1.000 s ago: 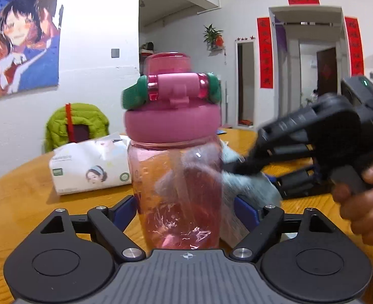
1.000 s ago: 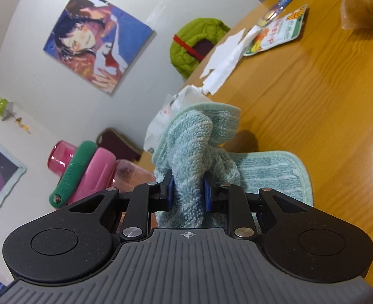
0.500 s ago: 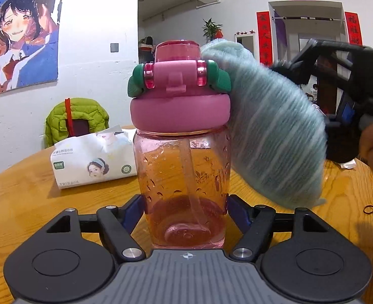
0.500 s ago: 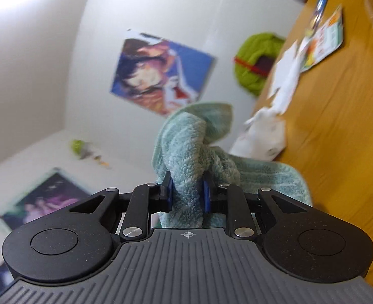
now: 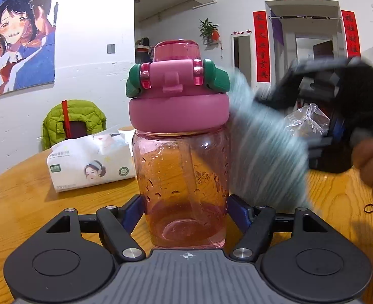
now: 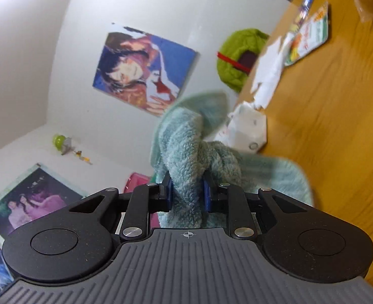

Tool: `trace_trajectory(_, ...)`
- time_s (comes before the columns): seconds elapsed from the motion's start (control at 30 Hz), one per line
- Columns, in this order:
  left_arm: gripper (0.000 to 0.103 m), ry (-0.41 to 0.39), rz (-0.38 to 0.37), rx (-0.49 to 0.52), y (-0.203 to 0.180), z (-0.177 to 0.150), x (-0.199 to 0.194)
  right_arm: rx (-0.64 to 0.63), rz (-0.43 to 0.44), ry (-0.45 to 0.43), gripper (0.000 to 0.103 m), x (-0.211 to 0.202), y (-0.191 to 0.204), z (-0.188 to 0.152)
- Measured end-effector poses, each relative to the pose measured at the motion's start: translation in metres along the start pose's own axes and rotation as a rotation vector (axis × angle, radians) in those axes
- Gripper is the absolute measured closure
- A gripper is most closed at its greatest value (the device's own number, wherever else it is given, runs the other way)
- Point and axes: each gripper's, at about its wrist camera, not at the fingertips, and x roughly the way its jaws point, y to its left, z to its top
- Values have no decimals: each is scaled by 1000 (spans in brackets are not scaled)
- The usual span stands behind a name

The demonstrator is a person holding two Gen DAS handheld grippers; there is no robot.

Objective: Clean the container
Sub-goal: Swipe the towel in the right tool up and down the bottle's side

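A pink bottle [image 5: 183,174] is clamped upright between the fingers of the left tool [image 5: 186,210], above the wooden tabletop [image 5: 21,197]. A teal cloth [image 6: 186,162], pinched in the nearly closed right tool [image 6: 187,195], is pressed against the bottle's side below the lid [image 5: 178,111]. Droplets are seen on the bottle wall; wiping is judged under way, how much remains cannot be told.

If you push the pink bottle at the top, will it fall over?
Probably not right now: the left gripper is shut on the bottle low down. Let go, it might tip, since it looks nearly empty, so light, with a bulky lid. Droplets on its wall could make it slippery.
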Motion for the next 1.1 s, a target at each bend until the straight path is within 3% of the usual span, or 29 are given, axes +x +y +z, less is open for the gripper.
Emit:
trace_trajectory(0.13, 33, 2, -2, -6, 2, -3, -1, -9, -341, 134, 79, 26, -17, -7)
trace_trajectory(0.17, 33, 5, 3, -12, 2, -3, -2, -9, -349, 135, 79, 27, -20, -8)
trace_trajectory(0.27, 22, 14, 48, -39, -4, -4, -10, -49, -316, 79, 79, 21, -13, -5)
trace_trajectory(0.33, 22, 6, 89, -34, -13, -1, -15, -56, -274, 18, 79, 16, -10, -2)
trace_trajectory(0.43, 21, -3, 90, 6, -25, -4, -20, -29, -228, -29, 79, 19, -14, 6)
trace_trajectory(0.53, 25, -11, 104, 41, -25, -7, -15, 0, -205, 14, 79, 29, -18, 8)
trace_trajectory(0.63, 24, -22, 79, 6, -11, -6, -9, -38, -232, 61, 79, 34, -10, 1)
trace_trajectory(0.8, 24, 4, 26, -45, 4, -2, 2, -82, -295, 46, 79, 24, 3, -7)
trace_trajectory(1.0, 19, 15, 64, 17, -6, -5, -9, -80, -271, -3, 79, 9, 1, -2)
trace_trajectory(1.07, 34, 16, 59, 24, -6, -5, -9, -80, -263, -20, 79, 4, 1, 0)
trace_trajectory(1.1, 35, 15, 45, 21, -6, -6, -10, -79, -259, -28, 79, 1, 0, 1)
